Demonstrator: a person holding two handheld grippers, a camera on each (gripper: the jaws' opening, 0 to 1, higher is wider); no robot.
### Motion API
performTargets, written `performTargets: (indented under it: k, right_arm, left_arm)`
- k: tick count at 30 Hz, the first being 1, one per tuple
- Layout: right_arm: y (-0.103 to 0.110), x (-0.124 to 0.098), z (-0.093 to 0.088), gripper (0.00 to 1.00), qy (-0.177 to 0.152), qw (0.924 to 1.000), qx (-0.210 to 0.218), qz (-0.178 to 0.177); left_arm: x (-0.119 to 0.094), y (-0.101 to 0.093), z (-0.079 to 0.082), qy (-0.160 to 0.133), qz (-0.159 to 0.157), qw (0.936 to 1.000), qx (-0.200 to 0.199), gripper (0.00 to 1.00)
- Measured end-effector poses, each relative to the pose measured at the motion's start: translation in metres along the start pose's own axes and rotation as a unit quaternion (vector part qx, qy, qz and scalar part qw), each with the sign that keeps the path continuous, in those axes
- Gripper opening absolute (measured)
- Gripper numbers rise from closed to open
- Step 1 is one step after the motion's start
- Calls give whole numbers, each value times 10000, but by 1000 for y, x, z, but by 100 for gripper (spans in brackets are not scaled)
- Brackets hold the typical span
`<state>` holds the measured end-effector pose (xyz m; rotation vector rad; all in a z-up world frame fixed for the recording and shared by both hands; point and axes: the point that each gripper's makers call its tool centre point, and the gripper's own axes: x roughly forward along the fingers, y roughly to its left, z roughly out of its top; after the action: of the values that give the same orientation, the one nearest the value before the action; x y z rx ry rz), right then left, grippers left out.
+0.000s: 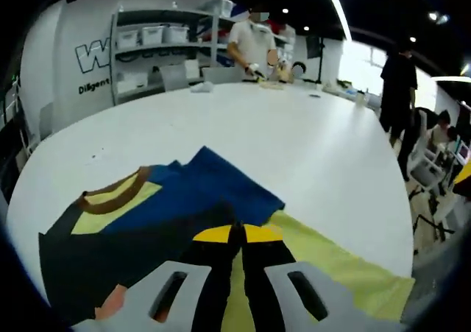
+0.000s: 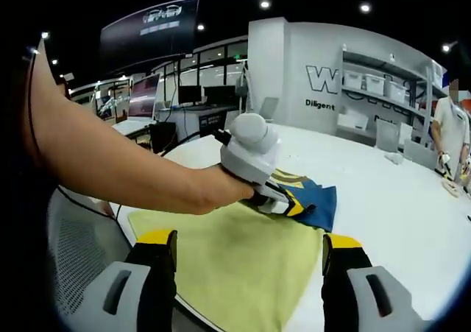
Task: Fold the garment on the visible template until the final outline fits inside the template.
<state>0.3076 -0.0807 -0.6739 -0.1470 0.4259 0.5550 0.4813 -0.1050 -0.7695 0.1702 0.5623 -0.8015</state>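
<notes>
Left gripper view: left tool (image 1: 237, 232) has its jaws pressed together at the tips over the garment (image 1: 184, 207), seemingly pinching fabric; fold in progress.

Garment, blue and black with a brown collar, lies on the white bench (image 1: 294, 140), partly over the yellow-green template (image 1: 346, 269) near the bench edge. Right gripper view shows the right tool (image 2: 249, 247) with jaws spread wide, holding nothing, above the template (image 2: 235, 258), while a hand (image 2: 221, 188) works the left tool (image 2: 283, 203) at the garment (image 2: 313, 196). Judgement: keep the pinch firm, carry the edge low and flat toward the template's middle, and use the free tool to pin the crease.
</notes>
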Motion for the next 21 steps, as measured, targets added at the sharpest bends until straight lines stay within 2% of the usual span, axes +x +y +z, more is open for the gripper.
performTargets:
  k: [11,17,21]
  right_arm:
    - [0,0,1,81,-12,10000,-4,-14]
    - [0,1,0,81,-3,10000,-18,-15]
    - [0,2,0,81,3,10000,-25,-16]
  left_arm:
    - [6,-14,-18,300,-267,9991,-109,7]
    - [7,-19,-30,488,-360,9980,-199,15]
    - [7,-22,-30,469,-393,9981,-49,18]
